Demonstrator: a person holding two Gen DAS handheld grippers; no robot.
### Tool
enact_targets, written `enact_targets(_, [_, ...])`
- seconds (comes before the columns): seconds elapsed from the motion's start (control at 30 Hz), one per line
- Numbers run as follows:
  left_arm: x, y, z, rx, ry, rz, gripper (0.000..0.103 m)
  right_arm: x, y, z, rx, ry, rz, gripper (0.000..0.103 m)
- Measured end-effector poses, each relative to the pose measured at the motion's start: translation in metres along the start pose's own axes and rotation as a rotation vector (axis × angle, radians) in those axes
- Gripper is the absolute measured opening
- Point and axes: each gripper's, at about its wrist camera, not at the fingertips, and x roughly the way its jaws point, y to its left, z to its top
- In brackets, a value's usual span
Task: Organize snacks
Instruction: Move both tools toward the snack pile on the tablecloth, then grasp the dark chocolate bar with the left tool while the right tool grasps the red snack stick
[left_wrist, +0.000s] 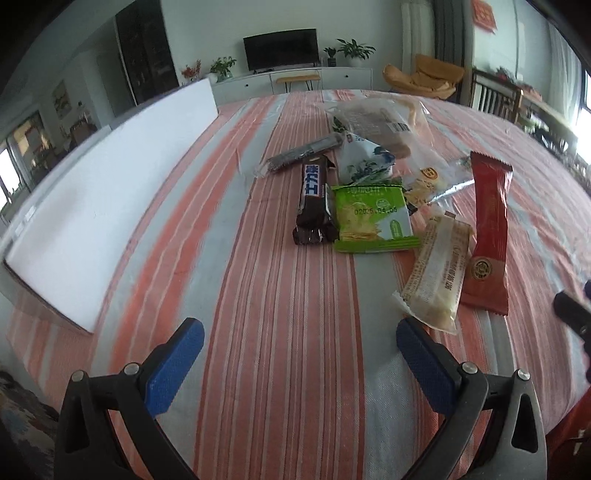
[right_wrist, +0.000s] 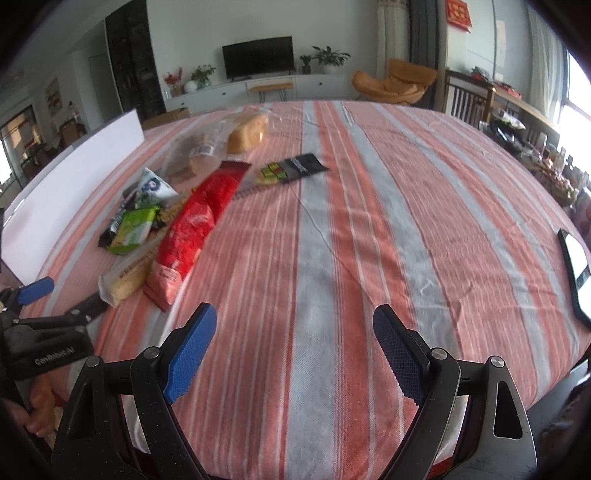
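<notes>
green packet (left_wrist: 373, 219) dated 02025.04.05, claw "CenRobot.AI"

Tablecloth (left_wrist: 280, 295): woven cloth, matt, with a fine ribbed weave. Chocolate bar (left_wrist: 314, 199): glossy plastic film wrapper. Green cracker packet (left_wrist: 373, 221): smooth, slightly shiny film. Red packet (left_wrist: 489, 236): satin-finish film with crimped ends. Beige bar (left_wrist: 439, 273): semi-clear plastic wrapper. Bread bag (left_wrist: 384, 122): thin, clear, crinkled plastic. White board (left_wrist: 92, 192): smooth and matt. Left gripper (left_wrist: 299, 347) and right gripper (right_wrist: 293, 330): matt black plastic arms, blue textured pads (right_wrist: 192, 354), metal rivets.
</notes>
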Motion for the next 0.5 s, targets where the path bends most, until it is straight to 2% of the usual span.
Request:
enact_targets(0.07, [0.004,0.008,-0.001,-0.047,0.012,-0.043,0.103,0.003,0.001,-0.002,-0.002,0.012,0.000,0.089])
enact_targets(0.5, [0.003,0.009,-0.002,-0.030,-0.015,-0.058,0.103,0.006,0.013,-0.003,-0.032,0.038,-0.008,0.089])
